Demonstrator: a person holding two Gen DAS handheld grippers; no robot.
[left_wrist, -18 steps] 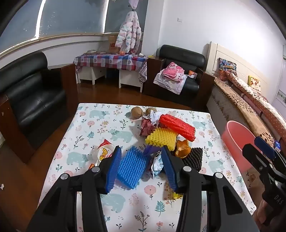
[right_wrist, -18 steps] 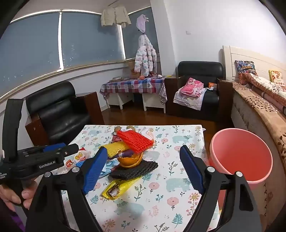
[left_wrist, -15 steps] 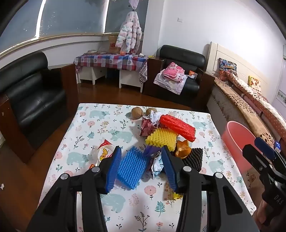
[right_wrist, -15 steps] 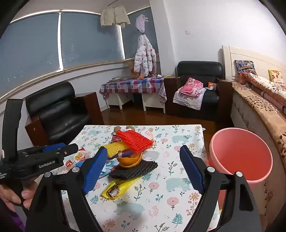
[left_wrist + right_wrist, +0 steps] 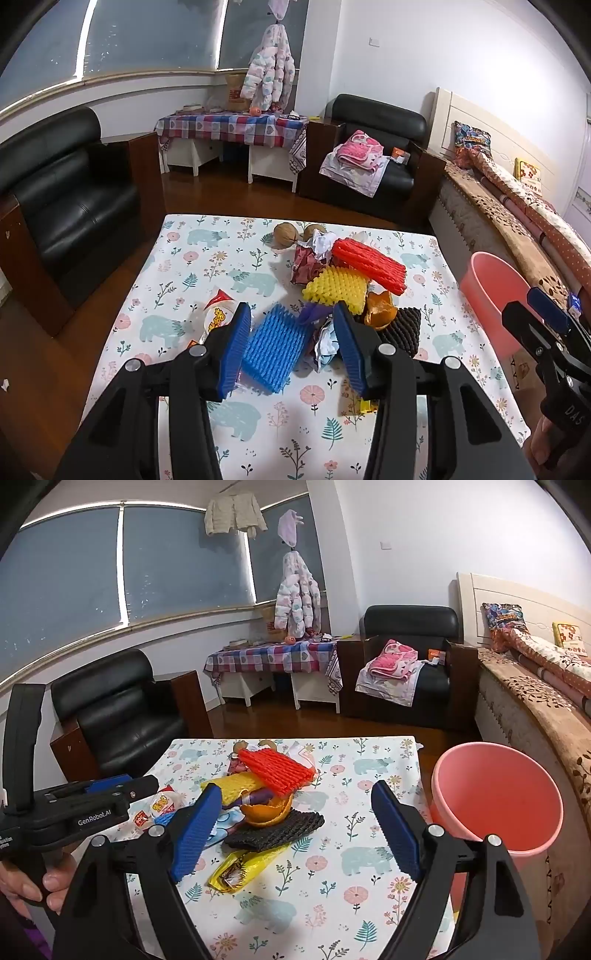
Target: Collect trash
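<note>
Ridged foam nets, crumpled wrappers

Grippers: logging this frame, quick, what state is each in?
Left gripper: open, holding nothing.
Right gripper: open wide, holding nothing.

Trash heaped on my counter, pink bin beside it

A red foam net lies tilted on top of the pile, over a yellow foam net and a crumpled dark red wrapper. An orange peel sits cupped on a flat black foam net. Nearest me lies a blue foam net, next to crumpled paper. A yellow wrapper lies flat in front of the black net. A snack packet lies left of the pile. The pink bin stands open and upright off the counter's right edge.
</note>
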